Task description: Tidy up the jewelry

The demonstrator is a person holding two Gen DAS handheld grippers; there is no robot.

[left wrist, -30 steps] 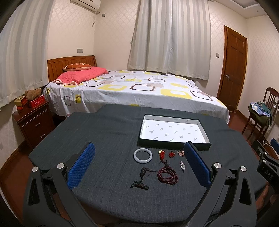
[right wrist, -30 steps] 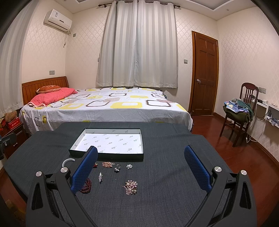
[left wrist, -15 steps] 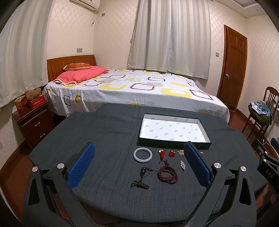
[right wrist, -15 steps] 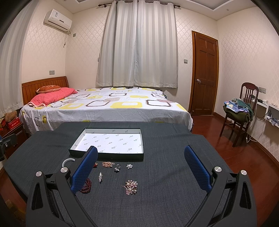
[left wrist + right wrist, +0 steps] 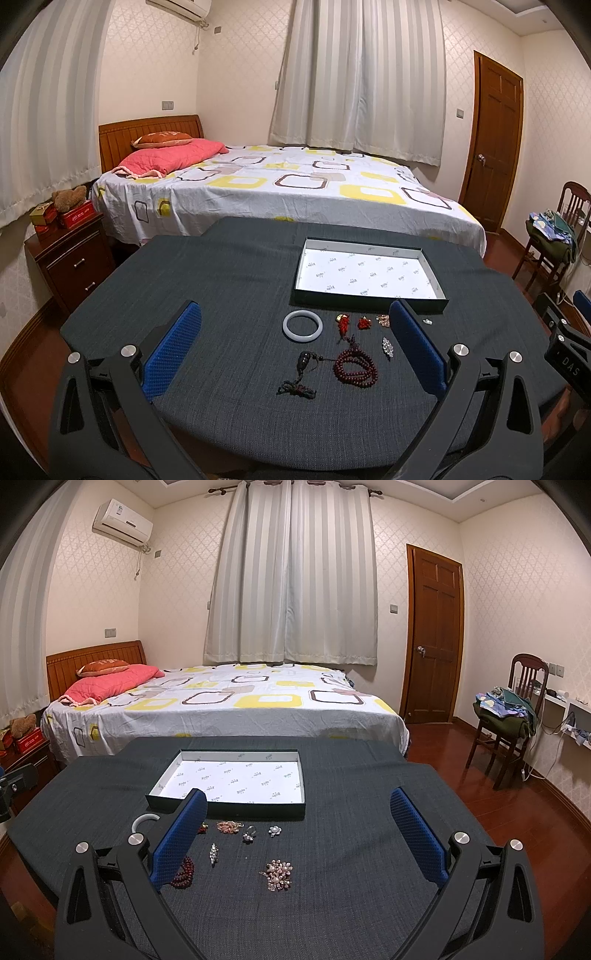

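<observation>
Both grippers, left (image 5: 295, 341) and right (image 5: 297, 830), hang spread and empty; jewelry lies on the cloth (image 5: 221, 277) just near the box (image 5: 369, 295); bangle (image 5: 302, 327) looks stiff, slippery, so pinch its rim; beads (image 5: 355, 367) limp.

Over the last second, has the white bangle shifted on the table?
No. In the left wrist view the white bangle lies just in front of the tray's near-left corner, the same as before; the small whole-frame drift is camera motion.

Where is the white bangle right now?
In the left wrist view the white bangle lies flat on the dark tablecloth, just in front of the box's left corner and left of the red charms.
</observation>
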